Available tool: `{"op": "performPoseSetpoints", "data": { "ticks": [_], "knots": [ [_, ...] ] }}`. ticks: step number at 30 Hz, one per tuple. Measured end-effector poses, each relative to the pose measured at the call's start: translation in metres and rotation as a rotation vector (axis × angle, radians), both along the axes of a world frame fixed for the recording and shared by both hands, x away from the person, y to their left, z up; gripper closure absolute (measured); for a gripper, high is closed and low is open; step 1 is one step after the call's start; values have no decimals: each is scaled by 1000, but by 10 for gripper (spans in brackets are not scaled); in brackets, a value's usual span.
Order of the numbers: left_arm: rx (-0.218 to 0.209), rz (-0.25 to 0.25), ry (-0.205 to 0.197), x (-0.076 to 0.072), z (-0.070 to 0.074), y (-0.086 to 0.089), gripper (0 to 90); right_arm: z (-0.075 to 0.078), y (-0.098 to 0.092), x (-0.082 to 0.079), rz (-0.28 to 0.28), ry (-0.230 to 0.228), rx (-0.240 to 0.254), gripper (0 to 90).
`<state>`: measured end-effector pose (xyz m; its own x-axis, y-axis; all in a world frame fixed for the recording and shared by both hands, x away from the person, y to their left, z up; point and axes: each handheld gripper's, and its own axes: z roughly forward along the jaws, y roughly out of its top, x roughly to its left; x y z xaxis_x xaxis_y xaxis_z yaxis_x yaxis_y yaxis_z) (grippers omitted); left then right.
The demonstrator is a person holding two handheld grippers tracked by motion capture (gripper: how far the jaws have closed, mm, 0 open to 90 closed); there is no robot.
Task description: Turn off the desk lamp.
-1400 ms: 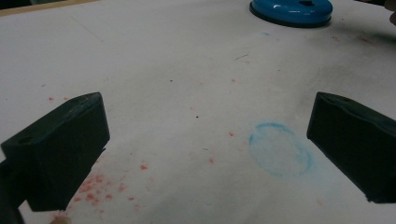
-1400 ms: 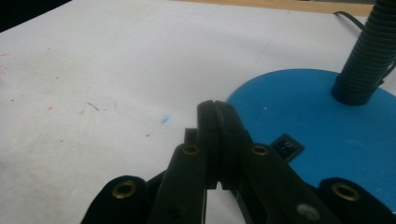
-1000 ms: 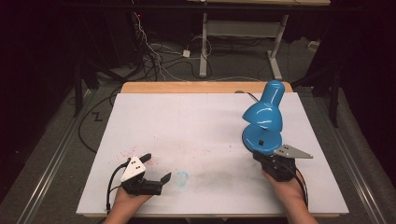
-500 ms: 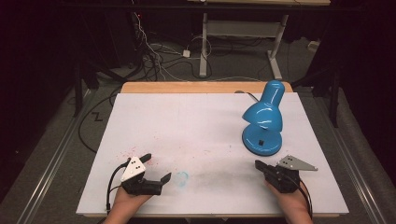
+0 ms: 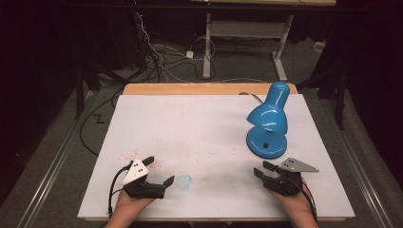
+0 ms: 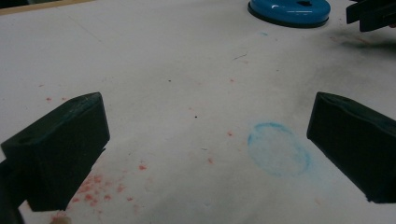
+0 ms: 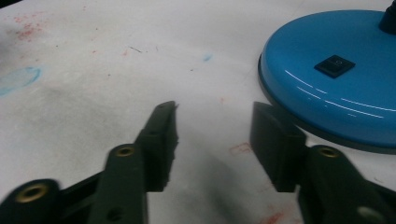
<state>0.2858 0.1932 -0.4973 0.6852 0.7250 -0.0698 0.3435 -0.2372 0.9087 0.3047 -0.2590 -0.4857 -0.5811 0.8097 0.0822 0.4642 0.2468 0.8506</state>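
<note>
On the white surface (image 5: 199, 128), near edge:
- Left gripper (image 5: 158, 172): fingers spread wide, holding nothing; a faint blue ring mark (image 6: 279, 148) lies between them, nearer the right-hand finger; red specks (image 6: 100, 189) beside the other.
- Right gripper (image 5: 263, 169): fingers spread, holding nothing.
- Blue lamp (image 5: 267, 121): upright, its round base (image 7: 338, 77) just beyond the right gripper's fingers, not touching; black switch (image 7: 334, 65) on top.
</note>
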Motion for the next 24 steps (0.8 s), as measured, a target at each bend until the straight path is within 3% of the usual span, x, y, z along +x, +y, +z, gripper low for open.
{"op": "performPoseSetpoints", "data": {
  "ticks": [5, 10, 14, 24],
  "knots": [
    [0, -1, -3, 0, 0, 0, 0, 1, -2, -1, 7, -45, 12, 223],
    [-4, 1, -7, -1, 0, 1, 0, 5, -9, -7, 20, -93, 52, 121],
    [-3, 2, -8, -1, 0, 1, 0, 7, -11, -11, 40, -125, 57, 11],
    [3, 5, -4, 0, 0, 0, 0, 8, -2, -11, 56, -127, 13, 1]
  ]
}}
